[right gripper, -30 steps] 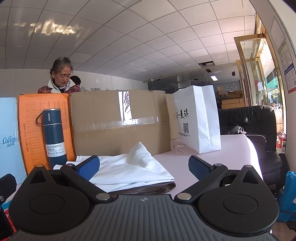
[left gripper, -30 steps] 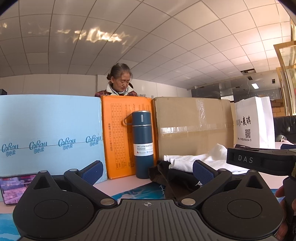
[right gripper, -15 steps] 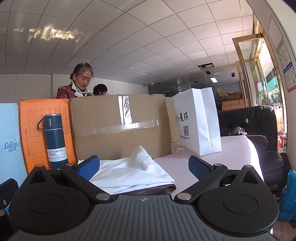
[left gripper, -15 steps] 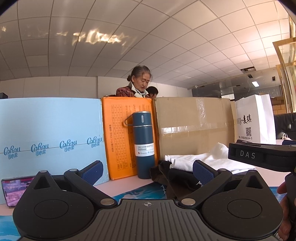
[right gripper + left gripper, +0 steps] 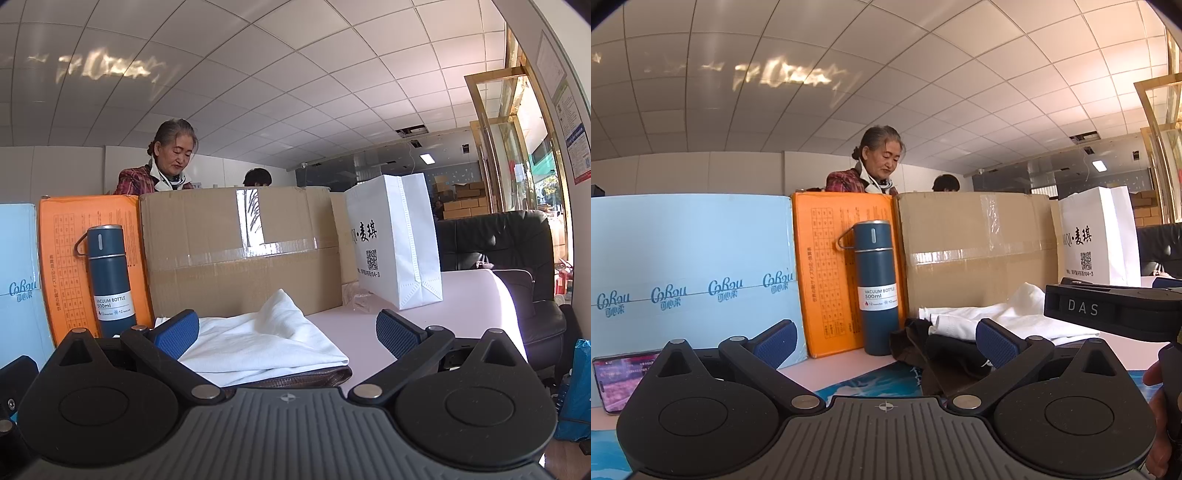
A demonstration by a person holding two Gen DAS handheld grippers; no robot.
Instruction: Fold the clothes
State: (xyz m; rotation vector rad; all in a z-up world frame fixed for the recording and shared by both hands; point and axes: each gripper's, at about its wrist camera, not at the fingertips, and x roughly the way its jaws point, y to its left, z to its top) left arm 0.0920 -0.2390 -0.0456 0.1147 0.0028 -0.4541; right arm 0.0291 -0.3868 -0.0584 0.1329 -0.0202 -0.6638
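On the counter (image 5: 461, 295), the white garment (image 5: 266, 343) lies over a dark one (image 5: 934, 354); each hand-held gripper, left (image 5: 886, 338) and right (image 5: 288, 332), hangs released. Grabbing low could catch both layers, and a wide sweep might topple the vacuum bottle (image 5: 877, 288) just beside.

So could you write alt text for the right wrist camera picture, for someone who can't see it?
The open right gripper hovers above a folded white cloth lying on a dark brown garment on a pale pink table. Behind stand a dark blue vacuum bottle, a taped brown cardboard box and a white paper bag.
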